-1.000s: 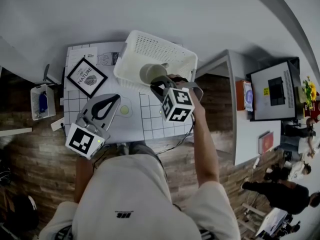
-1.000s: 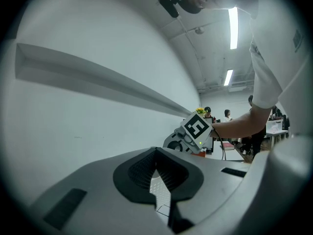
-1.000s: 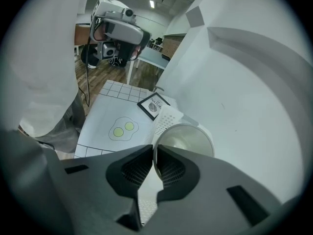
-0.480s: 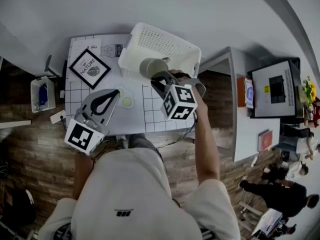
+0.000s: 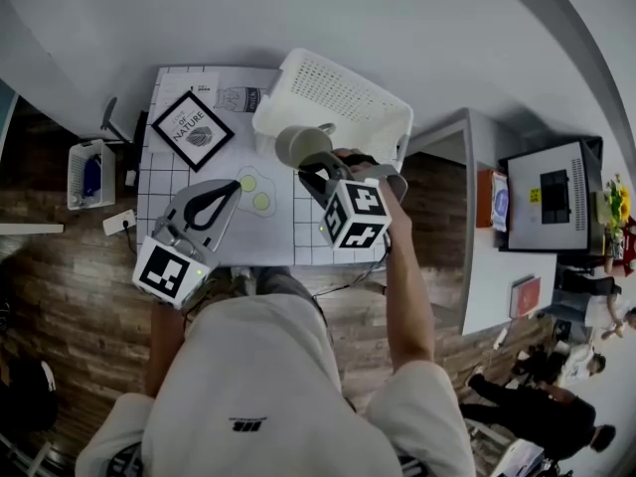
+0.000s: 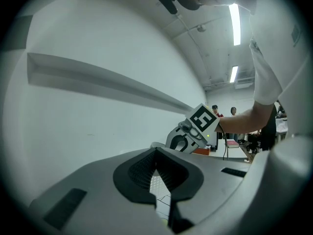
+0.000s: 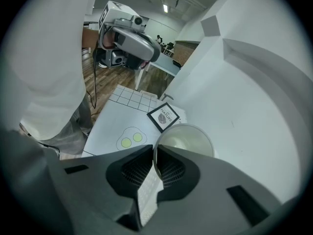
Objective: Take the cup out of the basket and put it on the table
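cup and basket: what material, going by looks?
Cup: probably glazed ceramic, pale grey-green, smooth with a soft sheen inside and a thin rim; hard plastic can't be ruled out. Basket: white moulded plastic, matte, its walls perforated with a regular grid of small holes.

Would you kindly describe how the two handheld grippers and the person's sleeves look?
Both the left gripper and the right gripper have grey, tapering bodies with black ribbed pads, and each carries a white cube with black square markers. The person wears a light short-sleeved shirt.
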`<action>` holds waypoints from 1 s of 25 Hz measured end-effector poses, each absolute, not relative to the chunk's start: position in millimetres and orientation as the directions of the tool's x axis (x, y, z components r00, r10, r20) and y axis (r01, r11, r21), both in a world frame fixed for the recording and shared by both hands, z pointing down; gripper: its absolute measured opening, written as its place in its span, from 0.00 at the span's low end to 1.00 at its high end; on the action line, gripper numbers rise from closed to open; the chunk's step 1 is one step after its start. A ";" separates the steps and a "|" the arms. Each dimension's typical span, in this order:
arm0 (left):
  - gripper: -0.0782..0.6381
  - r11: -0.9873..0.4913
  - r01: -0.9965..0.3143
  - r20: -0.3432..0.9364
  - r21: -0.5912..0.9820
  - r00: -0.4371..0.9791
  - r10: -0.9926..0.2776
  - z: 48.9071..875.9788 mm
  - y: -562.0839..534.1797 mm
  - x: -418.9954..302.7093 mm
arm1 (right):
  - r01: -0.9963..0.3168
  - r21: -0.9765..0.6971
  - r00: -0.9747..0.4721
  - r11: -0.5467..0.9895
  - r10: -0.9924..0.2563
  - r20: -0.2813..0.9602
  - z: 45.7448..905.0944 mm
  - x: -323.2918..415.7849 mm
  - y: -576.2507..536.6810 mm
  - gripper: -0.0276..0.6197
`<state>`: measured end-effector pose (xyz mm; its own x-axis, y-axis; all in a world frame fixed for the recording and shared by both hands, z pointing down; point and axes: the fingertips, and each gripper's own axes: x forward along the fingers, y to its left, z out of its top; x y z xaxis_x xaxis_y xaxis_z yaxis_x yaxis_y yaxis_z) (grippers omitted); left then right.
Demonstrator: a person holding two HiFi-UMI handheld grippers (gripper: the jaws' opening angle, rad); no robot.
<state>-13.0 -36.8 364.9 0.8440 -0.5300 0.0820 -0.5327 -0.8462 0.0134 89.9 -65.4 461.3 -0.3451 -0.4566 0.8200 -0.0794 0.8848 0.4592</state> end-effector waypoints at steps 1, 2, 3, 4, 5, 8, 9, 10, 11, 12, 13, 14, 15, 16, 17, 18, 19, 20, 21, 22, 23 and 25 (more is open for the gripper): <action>0.12 -0.845 -0.535 0.084 0.013 0.842 -0.533 366.1 -35.8 -13.4 | -0.071 0.457 -0.349 0.887 -0.451 0.821 462.0 87.3 -63.4 0.10; 0.12 -0.843 -0.537 0.087 0.013 0.841 -0.535 367.1 -34.8 -13.7 | -0.064 0.454 -0.354 0.889 -0.445 0.822 462.6 84.9 -61.4 0.10; 0.12 -0.842 -0.539 0.089 0.013 0.839 -0.536 368.1 -33.7 -13.8 | -0.057 0.451 -0.359 0.891 -0.439 0.823 463.0 82.6 -59.4 0.10; 0.12 -0.841 -0.541 0.091 0.012 0.838 -0.538 369.1 -32.6 -13.8 | -0.050 0.448 -0.364 0.893 -0.434 0.824 463.6 80.4 -57.4 0.10; 0.12 -0.840 -0.543 0.092 0.013 0.837 -0.540 370.2 -31.5 -14.0 | -0.044 0.446 -0.368 0.894 -0.429 0.825 464.6 78.2 -55.6 0.10; 0.12 -0.835 -0.551 0.096 0.014 0.832 -0.547 373.5 -29.1 -15.3 | -0.025 0.436 -0.381 0.900 -0.411 0.828 468.6 70.6 -50.5 0.10; 0.12 -0.833 -0.553 0.098 0.013 0.830 -0.549 374.3 -28.1 -15.8 | -0.019 0.431 -0.386 0.902 -0.404 0.829 470.2 68.0 -48.3 0.10; 0.12 -0.832 -0.555 0.100 0.012 0.828 -0.551 375.1 -27.0 -16.1 | -0.014 0.426 -0.390 0.904 -0.398 0.830 471.9 65.8 -45.7 0.10; 0.12 -0.831 -0.556 0.103 0.009 0.828 -0.552 376.0 -25.8 -16.3 | -0.011 0.421 -0.394 0.907 -0.391 0.832 473.8 63.9 -43.0 0.10; 0.12 -0.831 -0.556 0.105 0.007 0.827 -0.553 377.2 -24.7 -16.6 | -0.008 0.417 -0.396 0.909 -0.386 0.833 476.0 62.1 -40.5 0.10; 0.12 -0.830 -0.557 0.108 0.004 0.826 -0.554 378.5 -23.8 -17.2 | -0.004 0.414 -0.398 0.910 -0.381 0.835 478.4 59.9 -38.4 0.10; 0.12 -0.829 -0.559 0.110 0.003 0.825 -0.555 380.0 -23.1 -18.0 | 0.001 0.411 -0.400 0.912 -0.376 0.836 481.0 57.4 -36.6 0.10; 0.12 -0.828 -0.560 0.113 0.003 0.823 -0.556 381.5 -22.5 -18.7 | 0.006 0.407 -0.402 0.913 -0.371 0.837 483.6 55.0 -34.9 0.10; 0.12 -0.827 -0.562 0.115 0.005 0.822 -0.557 383.1 -21.9 -19.3 | 0.010 0.403 -0.403 0.915 -0.365 0.839 486.5 52.8 -33.1 0.10; 0.12 -0.827 -0.562 0.116 0.007 0.822 -0.558 384.7 -21.2 -19.7 | 0.014 0.398 -0.403 0.917 -0.359 0.842 489.7 50.7 -31.3 0.10; 0.12 -0.826 -0.563 0.118 0.011 0.822 -0.558 386.6 -20.7 -20.1 | 0.016 0.392 -0.404 0.920 -0.352 0.844 493.2 48.7 -29.5 0.10; 0.12 -0.826 -0.563 0.120 0.016 0.821 -0.558 388.7 -20.1 -20.6 | 0.019 0.385 -0.404 0.923 -0.346 0.847 497.0 46.7 -27.8 0.10; 0.12 -0.826 -0.564 0.123 0.021 0.821 -0.557 391.1 -19.6 -21.1 | 0.021 0.379 -0.405 0.925 -0.338 0.850 500.8 44.5 -26.1 0.10; 0.12 -0.825 -0.564 0.126 0.027 0.821 -0.557 393.6 -19.1 -21.6 | 0.025 0.372 -0.406 0.928 -0.331 0.852 504.6 42.2 -24.4 0.10; 0.12 -0.825 -0.565 0.130 0.033 0.821 -0.557 396.1 -18.7 -22.0 | 0.029 0.366 -0.406 0.930 -0.324 0.854 508.6 40.1 -22.8 0.10; 0.12 -0.824 -0.565 0.133 0.040 0.820 -0.556 398.5 -18.4 -22.5 | 0.034 0.361 -0.403 0.932 -0.317 0.858 513.0 38.5 -21.4 0.10; 0.12 -0.822 -0.567 0.137 0.055 0.819 -0.557 403.6 -18.4 -23.4 | 0.048 0.351 -0.392 0.935 -0.306 0.868 522.5 36.4 -19.5 0.10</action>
